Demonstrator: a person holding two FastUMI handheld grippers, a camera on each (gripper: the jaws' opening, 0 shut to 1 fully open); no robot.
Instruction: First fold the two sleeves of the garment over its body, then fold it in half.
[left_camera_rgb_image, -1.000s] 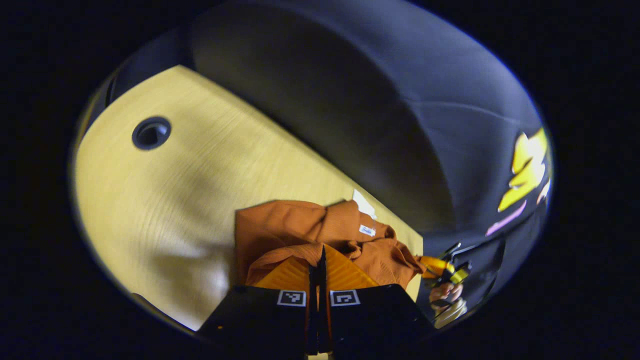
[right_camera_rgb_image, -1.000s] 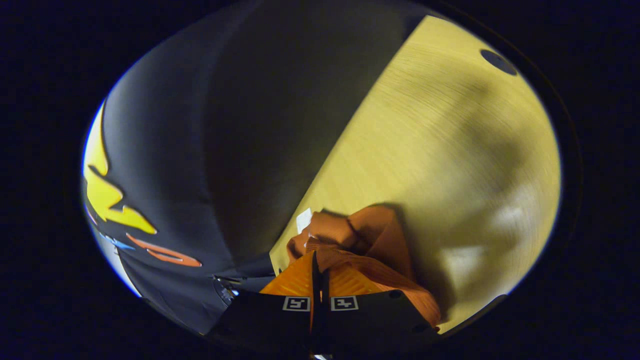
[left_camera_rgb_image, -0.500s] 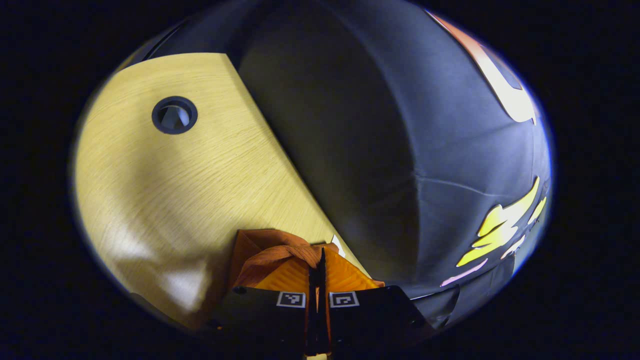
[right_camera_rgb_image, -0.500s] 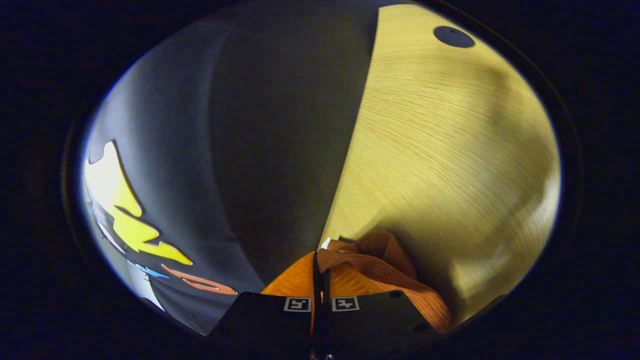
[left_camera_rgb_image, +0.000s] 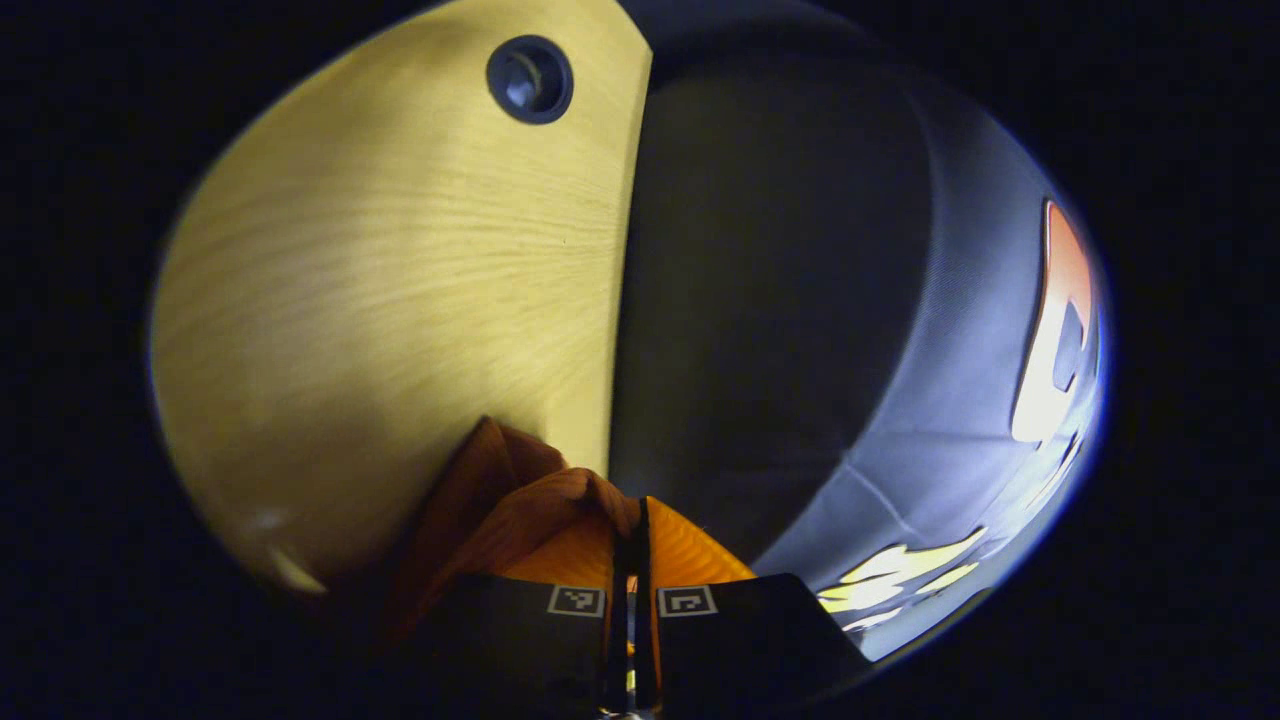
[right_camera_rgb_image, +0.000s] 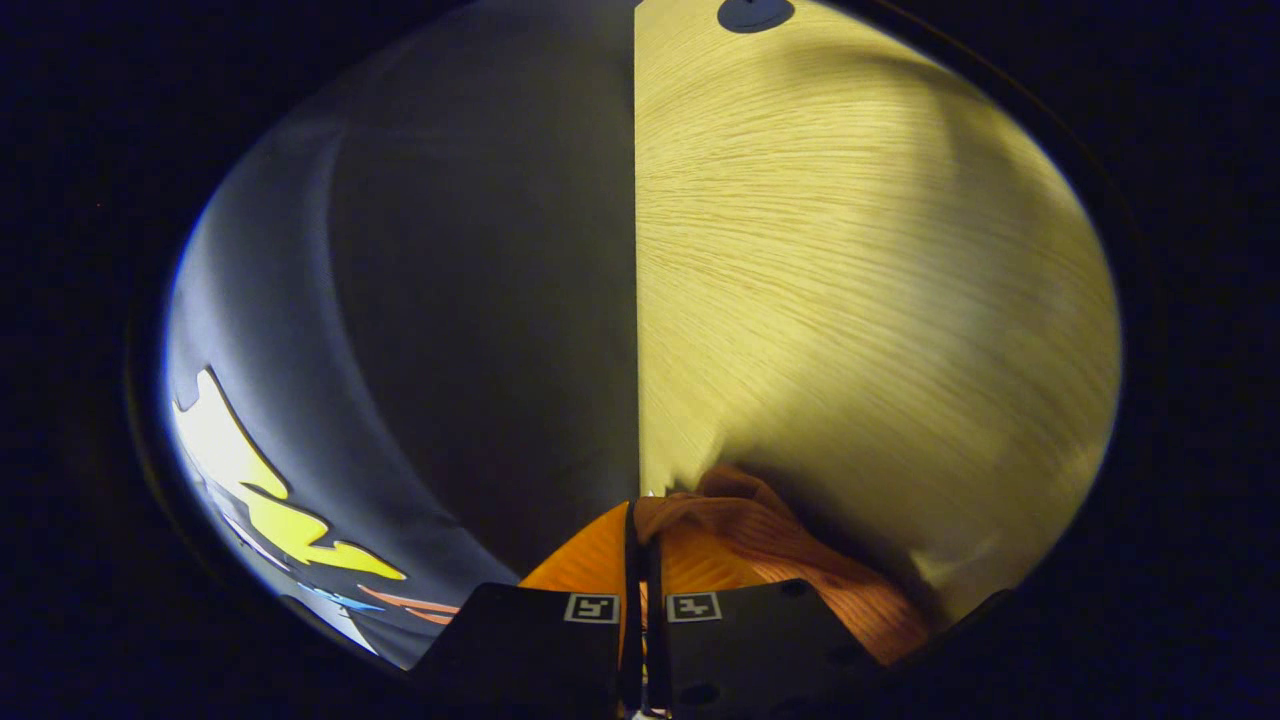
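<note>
Both hand-held grippers pinch orange fabric: my left hand-held gripper (left_camera_rgb_image: 630, 530) and right hand-held gripper (right_camera_rgb_image: 640, 530) each clamp the garment (left_camera_rgb_image: 520, 505), bunched at six o'clock over the worktop (left_camera_rgb_image: 400, 280). I judge the halving fold underway; sleeves can't be checked.

We count one orange garment (left_camera_rgb_image: 520, 500), seen again in the right gripper view (right_camera_rgb_image: 790, 545). We count two tools: the left tool (left_camera_rgb_image: 630, 545) and the right tool (right_camera_rgb_image: 643, 545), each with two orange fingers. We count one wooden surface (left_camera_rgb_image: 400, 280), and one round dark hole (left_camera_rgb_image: 529, 80) in it; the right gripper view also has one such hole (right_camera_rgb_image: 755, 12).
</note>
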